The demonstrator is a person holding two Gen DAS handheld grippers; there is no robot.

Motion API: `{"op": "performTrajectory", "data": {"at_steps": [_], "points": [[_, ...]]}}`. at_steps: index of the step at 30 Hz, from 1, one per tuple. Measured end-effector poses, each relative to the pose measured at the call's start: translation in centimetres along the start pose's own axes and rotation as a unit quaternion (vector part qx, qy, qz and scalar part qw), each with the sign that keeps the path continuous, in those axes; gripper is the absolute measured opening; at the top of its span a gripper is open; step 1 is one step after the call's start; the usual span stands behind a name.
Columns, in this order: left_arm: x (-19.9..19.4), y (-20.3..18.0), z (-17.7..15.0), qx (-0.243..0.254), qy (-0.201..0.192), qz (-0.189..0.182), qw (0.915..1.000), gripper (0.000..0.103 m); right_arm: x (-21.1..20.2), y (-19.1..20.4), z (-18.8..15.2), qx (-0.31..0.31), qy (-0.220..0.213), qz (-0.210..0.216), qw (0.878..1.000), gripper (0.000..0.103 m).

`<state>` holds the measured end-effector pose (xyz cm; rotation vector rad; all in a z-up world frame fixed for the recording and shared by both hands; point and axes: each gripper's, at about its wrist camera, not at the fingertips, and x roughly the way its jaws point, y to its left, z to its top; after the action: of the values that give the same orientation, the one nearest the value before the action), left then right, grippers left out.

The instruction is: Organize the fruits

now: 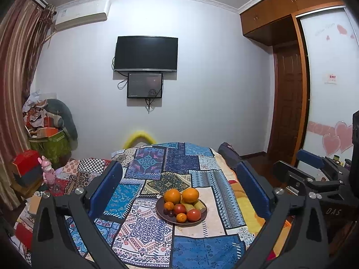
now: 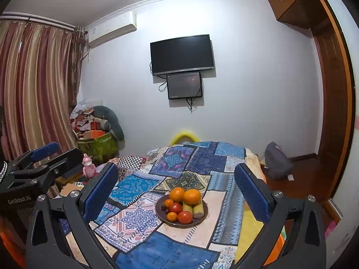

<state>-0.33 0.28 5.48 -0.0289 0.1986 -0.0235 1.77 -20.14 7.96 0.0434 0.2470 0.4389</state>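
Crowding the plate (image 1: 160, 213): oranges (image 1: 172, 195), tomatoes (image 1: 193, 215).

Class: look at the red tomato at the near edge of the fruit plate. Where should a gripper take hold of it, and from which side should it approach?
Grip the red tomato across its round middle, coming down from above and the near side. It lies at the plate's front rim, with a small orange on its left and banana pieces behind, so probably only the top and front are free. The right gripper is open.
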Motion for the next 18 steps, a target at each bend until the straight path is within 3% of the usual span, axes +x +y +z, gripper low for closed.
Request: {"op": "performTrajectory", "data": {"at_steps": [18], "points": [[-0.1,-0.17,0.14,0.004,0.0,-0.004,1.0,0.103,-0.4,-0.21,0.37,0.003,-0.002,0.002,1.0,0.103]]}}
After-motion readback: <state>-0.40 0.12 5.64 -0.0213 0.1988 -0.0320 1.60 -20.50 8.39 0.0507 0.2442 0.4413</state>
